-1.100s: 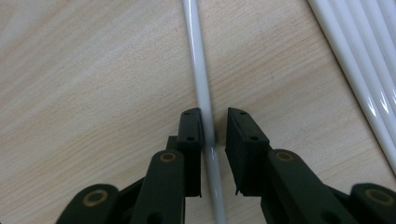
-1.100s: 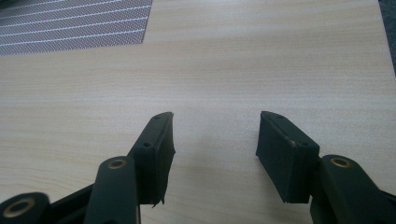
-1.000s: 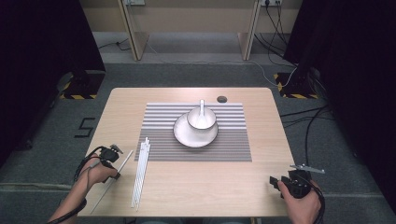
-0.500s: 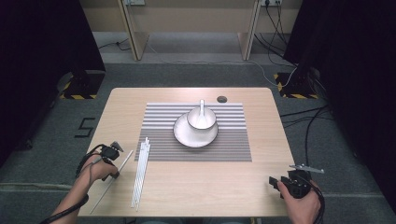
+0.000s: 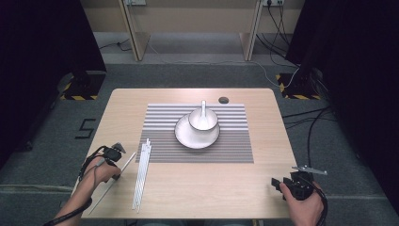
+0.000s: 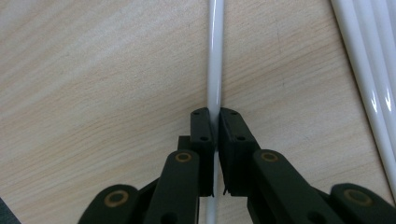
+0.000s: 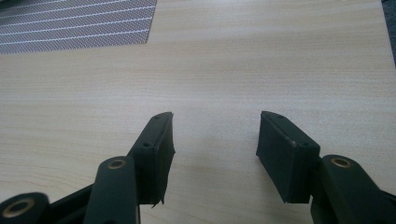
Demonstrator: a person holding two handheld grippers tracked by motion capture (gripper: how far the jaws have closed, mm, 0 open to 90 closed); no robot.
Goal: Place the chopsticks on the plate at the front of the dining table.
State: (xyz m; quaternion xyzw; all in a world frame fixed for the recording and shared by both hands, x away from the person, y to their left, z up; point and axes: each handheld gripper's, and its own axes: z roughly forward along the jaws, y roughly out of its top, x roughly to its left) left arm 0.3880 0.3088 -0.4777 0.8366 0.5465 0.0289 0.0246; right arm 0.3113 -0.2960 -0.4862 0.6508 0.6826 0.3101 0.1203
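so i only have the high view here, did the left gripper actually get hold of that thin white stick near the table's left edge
observer: Yes. In the left gripper view, the left gripper has just been closing its fingers, and they now pinch the thin glossy white stick from both sides, over the light wooden table.
operator: just that one, or some of the bundle too
observer: Just that one. The other white sticks lie apart from it, off to one side of the fingers.
operator: and the right one, open or shut
observer: The right gripper is open. There is bare table between its fingers, and a corner of the grey striped placemat lies beyond.
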